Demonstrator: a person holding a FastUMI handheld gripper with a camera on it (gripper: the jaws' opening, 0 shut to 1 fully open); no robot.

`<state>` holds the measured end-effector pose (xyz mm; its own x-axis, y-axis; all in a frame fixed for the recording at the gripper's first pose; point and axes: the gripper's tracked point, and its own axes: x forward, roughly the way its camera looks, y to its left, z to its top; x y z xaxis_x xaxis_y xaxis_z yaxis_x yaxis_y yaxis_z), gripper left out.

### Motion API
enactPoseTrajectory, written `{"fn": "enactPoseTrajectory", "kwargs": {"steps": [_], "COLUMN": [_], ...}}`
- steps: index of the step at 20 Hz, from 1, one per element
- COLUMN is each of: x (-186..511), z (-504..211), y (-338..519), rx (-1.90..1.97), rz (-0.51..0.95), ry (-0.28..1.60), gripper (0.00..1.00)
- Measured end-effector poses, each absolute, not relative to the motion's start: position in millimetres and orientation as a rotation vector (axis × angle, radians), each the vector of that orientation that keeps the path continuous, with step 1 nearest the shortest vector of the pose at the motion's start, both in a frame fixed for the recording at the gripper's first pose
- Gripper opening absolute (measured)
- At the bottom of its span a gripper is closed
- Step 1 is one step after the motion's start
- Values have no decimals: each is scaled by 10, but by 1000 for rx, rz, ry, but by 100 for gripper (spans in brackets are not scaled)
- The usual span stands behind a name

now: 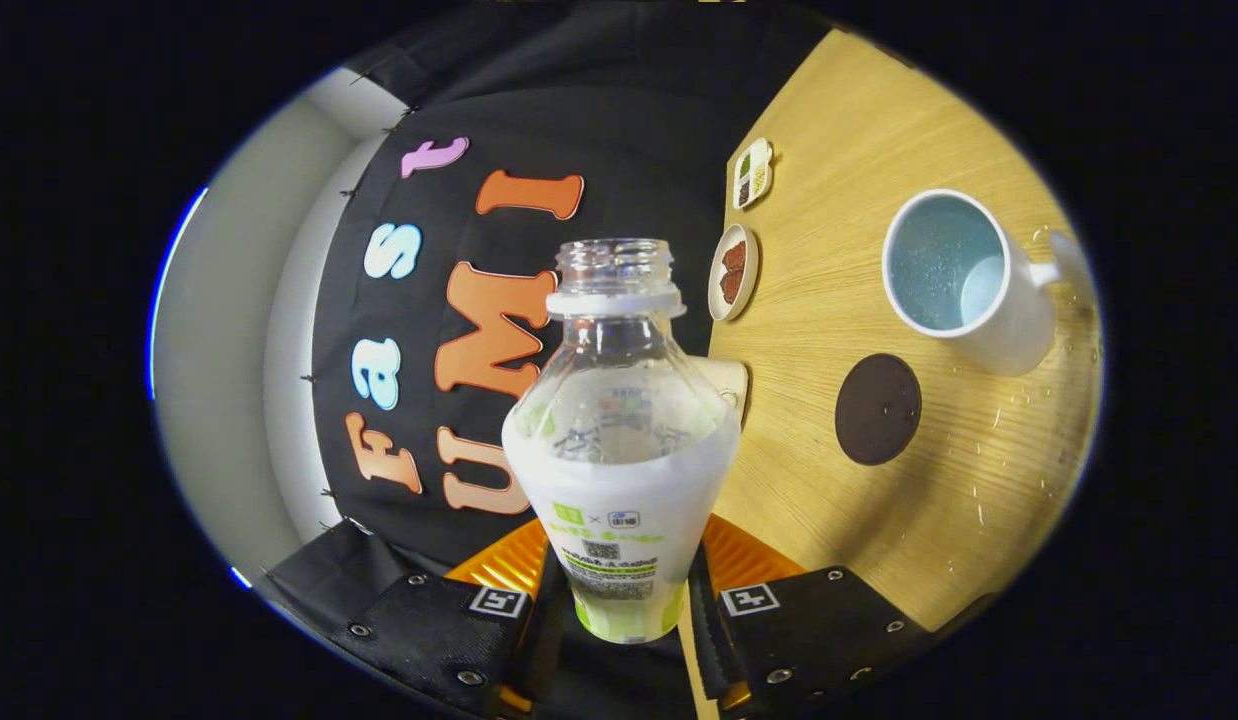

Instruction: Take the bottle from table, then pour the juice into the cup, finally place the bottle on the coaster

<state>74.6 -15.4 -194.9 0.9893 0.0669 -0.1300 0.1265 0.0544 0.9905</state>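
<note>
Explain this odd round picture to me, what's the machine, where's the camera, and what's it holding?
No robot here: a person holds a hand tool with two jaws, and a wide-angle camera rides on it, looking forward along the jaws. That is why the picture bends and the table looks tipped sideways.

The gripper is shut on a bottle, one jaw pressing each side of its lower body. The bottle has no cap and has a white label around it.

Beyond the jaws, on the wooden table, sit a white cup with a blue inside, a dark round coaster, and two small dishes near the table's edge. Water drops speckle the wood by the cup. The black cloth is the booth's wall.
</note>
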Motion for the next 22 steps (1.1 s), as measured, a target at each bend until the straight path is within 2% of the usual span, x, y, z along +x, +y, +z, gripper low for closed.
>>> {"fn": "enactPoseTrajectory", "kwargs": {"steps": [22], "x": [863], "z": [-1824], "y": [-250], "rx": [1782], "rz": [-65], "ry": [129], "gripper": [56]}}
